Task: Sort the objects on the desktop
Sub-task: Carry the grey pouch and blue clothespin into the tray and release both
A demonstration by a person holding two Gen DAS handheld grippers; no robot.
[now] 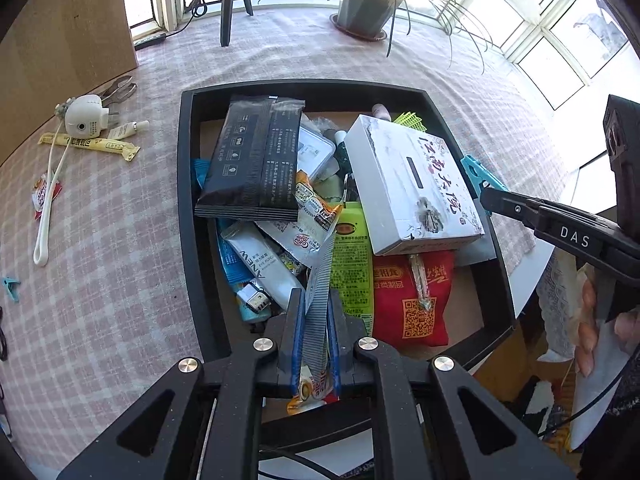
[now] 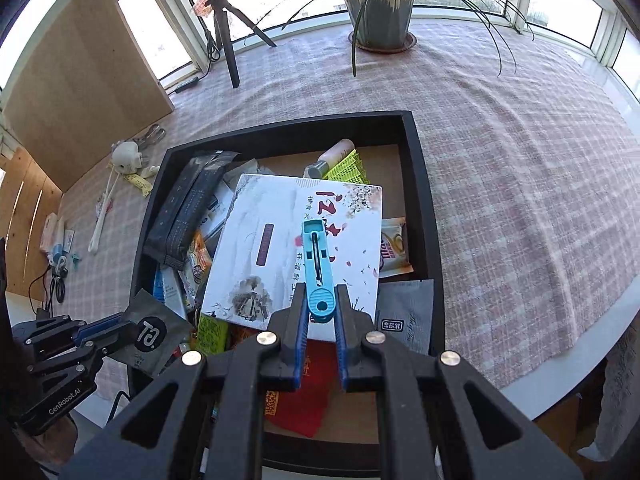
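The black tray [image 1: 186, 200] sits on the checked tablecloth [image 1: 100, 240] as the collection bin, and it is already heaped: a white tissue box [image 2: 296, 240] lies tilted on top of the pile, a black wipes pack [image 1: 252, 160] leans against the tray's left side, and a red snack bag [image 1: 416, 300] and green packet [image 1: 352, 264] lie beneath them. A few items remain outside on the cloth to the left, among them a small white camera [image 1: 84, 120] and a yellow stick sachet [image 1: 92, 145], so you should judge the sorting as unfinished. You hold both tools steeply downward over the tray, which suits dropping items into it. Your left gripper [image 1: 316, 320] is pinching a grey sachet [image 1: 320, 296] edge-on, its jaws nearly together, with the sachet hanging above the tray's near half. Your right gripper [image 2: 323, 312] is clamped on the round end of a blue clip [image 2: 318, 268], jaws narrow, with the clip projecting forward above the tissue box. Whether the clip touches the box cannot be told.
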